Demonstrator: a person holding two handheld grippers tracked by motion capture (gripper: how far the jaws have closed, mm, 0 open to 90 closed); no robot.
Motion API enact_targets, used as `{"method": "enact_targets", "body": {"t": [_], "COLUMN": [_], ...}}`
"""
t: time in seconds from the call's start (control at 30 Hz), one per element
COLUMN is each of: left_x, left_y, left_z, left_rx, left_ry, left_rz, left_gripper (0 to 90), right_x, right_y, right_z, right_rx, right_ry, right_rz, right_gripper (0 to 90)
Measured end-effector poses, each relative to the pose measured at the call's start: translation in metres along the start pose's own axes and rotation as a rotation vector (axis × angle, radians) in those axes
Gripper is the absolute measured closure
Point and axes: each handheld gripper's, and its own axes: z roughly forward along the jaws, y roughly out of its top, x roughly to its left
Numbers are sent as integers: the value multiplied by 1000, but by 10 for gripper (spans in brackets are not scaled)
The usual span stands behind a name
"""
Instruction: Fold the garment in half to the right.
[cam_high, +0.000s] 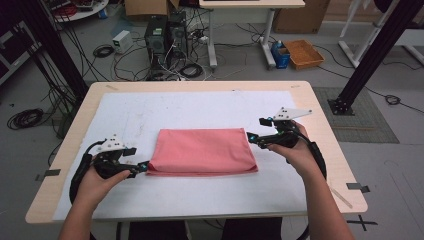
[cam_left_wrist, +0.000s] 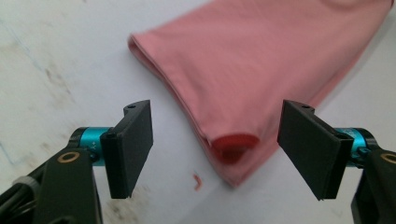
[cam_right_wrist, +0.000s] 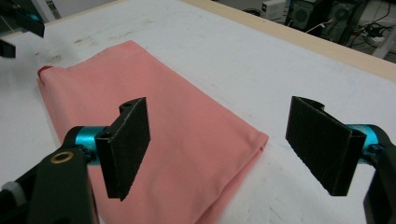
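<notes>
Step in hand, as judged: folding the pink cloth (cam_high: 202, 151), which lies flat as a folded rectangle on the white sheet (cam_high: 150, 112) covering the table (cam_high: 320, 107). The cloth serves as the landmark below.

Left of the cloth: the left gripper (cam_high: 141, 167) sits at the cloth's near left corner, jaws spread and clear of the fabric. In the left gripper view, that corner (cam_left_wrist: 232, 154) lies between the jaws, with a darker red patch (cam_left_wrist: 235, 142) showing at the layered edge. Nothing is grasped.

Right of the cloth: the right gripper (cam_high: 256, 131) hovers above the cloth's far right corner, jaws released and empty; the right gripper view shows the cloth edge (cam_right_wrist: 254, 140) below and between them.

Next move, as judged: each gripper must lower onto its corner and close on all layers before lifting.

Containers: beyond the table, an orange tray (cam_high: 303, 53) stands on the floor; its contents cannot be told.
</notes>
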Motion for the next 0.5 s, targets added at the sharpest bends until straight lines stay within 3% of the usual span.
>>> {"method": "enact_targets", "body": {"t": [0.03, 0.13, 0.17, 0.3, 0.43, 0.5], "left_x": [-2, -4, -5, -10, -13, -16], "left_y": [-4, -8, -14, -22, -31, -33], "left_z": [2, 4, 5, 11, 21, 25], "left_rx": [17, 10, 5, 45, 62, 54], "left_ry": [0, 8, 2, 21, -11, -7], "left_rz": [-8, -35, -63, -57, -86, -79], "left_gripper": [267, 267, 267, 273, 281, 292], "right_x": [0, 1, 2, 5, 5, 5], "right_y": [3, 11, 16, 27, 31, 31], "right_z": [4, 13, 17, 28, 36, 40], "right_rx": [7, 26, 35, 48, 60, 68], "right_ry": [2, 14, 18, 27, 30, 29], "right_rz": [-5, -20, -30, -53, -57, -59], "right_gripper": [217, 217, 217, 217, 217, 217]}}
